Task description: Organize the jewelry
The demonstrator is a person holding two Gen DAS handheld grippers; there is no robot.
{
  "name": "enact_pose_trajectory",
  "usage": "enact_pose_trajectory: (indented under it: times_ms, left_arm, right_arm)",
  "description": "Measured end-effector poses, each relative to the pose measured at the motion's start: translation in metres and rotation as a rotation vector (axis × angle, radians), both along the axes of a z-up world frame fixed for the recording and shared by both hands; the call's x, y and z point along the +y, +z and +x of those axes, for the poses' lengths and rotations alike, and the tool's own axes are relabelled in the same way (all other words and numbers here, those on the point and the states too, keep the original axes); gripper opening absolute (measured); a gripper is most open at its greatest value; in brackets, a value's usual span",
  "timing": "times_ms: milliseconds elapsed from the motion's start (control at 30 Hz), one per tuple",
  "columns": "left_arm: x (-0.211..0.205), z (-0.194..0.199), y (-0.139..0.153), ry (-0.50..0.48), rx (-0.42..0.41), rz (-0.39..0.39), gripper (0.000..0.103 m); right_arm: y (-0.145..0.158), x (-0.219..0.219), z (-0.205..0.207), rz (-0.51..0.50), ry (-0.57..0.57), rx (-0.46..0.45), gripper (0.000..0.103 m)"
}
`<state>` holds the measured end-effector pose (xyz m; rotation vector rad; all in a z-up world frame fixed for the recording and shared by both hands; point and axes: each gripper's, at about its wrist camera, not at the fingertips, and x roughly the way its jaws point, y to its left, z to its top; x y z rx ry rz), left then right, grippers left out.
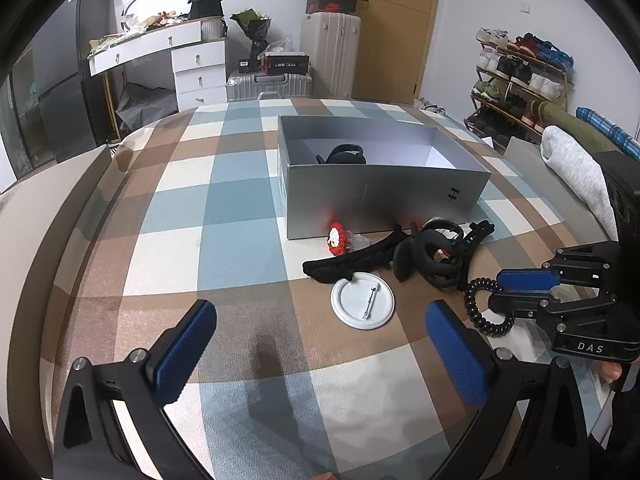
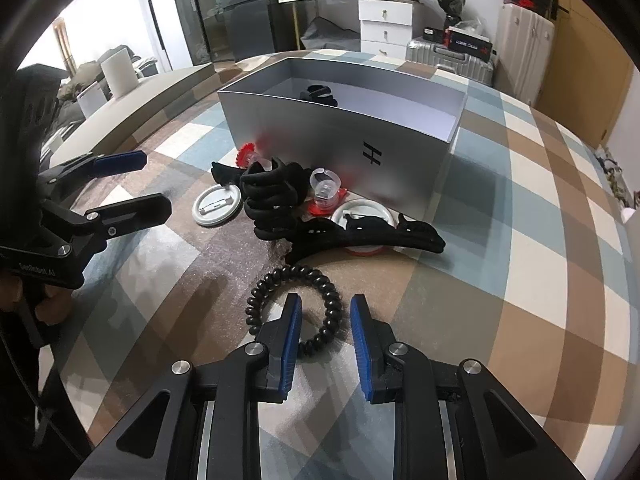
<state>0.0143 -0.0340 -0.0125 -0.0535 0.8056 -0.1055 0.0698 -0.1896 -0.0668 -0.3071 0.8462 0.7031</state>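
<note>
On a bed spread with a blue, brown and cream checked cover (image 1: 240, 208), an open silver box (image 1: 384, 188) sits with one black hair claw (image 1: 344, 154) already inside it, near its far left corner. The remaining accessories lie heaped on the cover just in front of the box: a long black hair clip (image 2: 372, 232), a chunky black claw clip (image 2: 276, 196), a red crocheted flower piece (image 1: 336, 238) touching the box's front wall, clear plastic rings on red bases (image 2: 326, 192), and a white round pin badge (image 1: 362, 300) lying face down with its pin showing.

The right gripper (image 2: 325, 320) is lowered over a black spiral hair tie (image 2: 294, 308) that lies apart from the heap, nearer the camera. Its jaws are spread, one blue pad (image 2: 290, 340) inside the loop and the other outside, straddling the coil's near right side without pinching it.

The left gripper (image 1: 320, 348) hangs above bare cover, just short of the white badge, jaws spread wide and holding nothing. Suitcases, a white dresser and a shoe rack (image 1: 520, 80) stand in the room behind.
</note>
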Motion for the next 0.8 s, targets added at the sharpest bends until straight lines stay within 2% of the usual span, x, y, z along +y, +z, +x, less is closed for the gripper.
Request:
enact_pose_trajectory:
  times_ms: [33,100,233,367,533,733,767,800]
  left_arm:
    - [0.0,0.0,0.0,0.001,0.0,0.0,0.102]
    - [0.001,0.0,0.0,0.003,0.0,-0.001,0.102]
    - [0.001,0.001,0.0,0.003,0.005,0.003,0.102]
    - [0.001,0.001,0.0,0.004,0.006,0.004,0.102]
    - [0.0,0.003,-0.004,-0.002,0.03,-0.011,0.102]
    - [-0.007,0.011,-0.009,-0.014,0.075,0.004,0.101]
    - [-0.009,0.012,-0.011,-0.02,0.085,0.005,0.098]
    - [-0.012,0.014,-0.013,-0.03,0.104,0.01,0.09]
  right_arm:
    - [0.0,0.001,-0.001,-0.006,0.004,-0.009,0.021]
    - [-0.001,0.002,-0.002,-0.015,0.012,-0.023,0.01]
    - [-0.001,0.001,-0.003,-0.001,0.026,-0.024,0.009]
    - [0.006,-0.004,-0.001,0.065,0.023,-0.028,0.009]
    - [0.023,-0.014,0.0,0.155,-0.011,-0.066,0.009]
    - [0.027,-0.02,0.007,0.197,-0.057,-0.065,0.009]
    - [0.028,-0.021,0.007,0.203,-0.059,-0.065,0.009]
    - [0.029,-0.021,0.006,0.208,-0.06,-0.065,0.009]
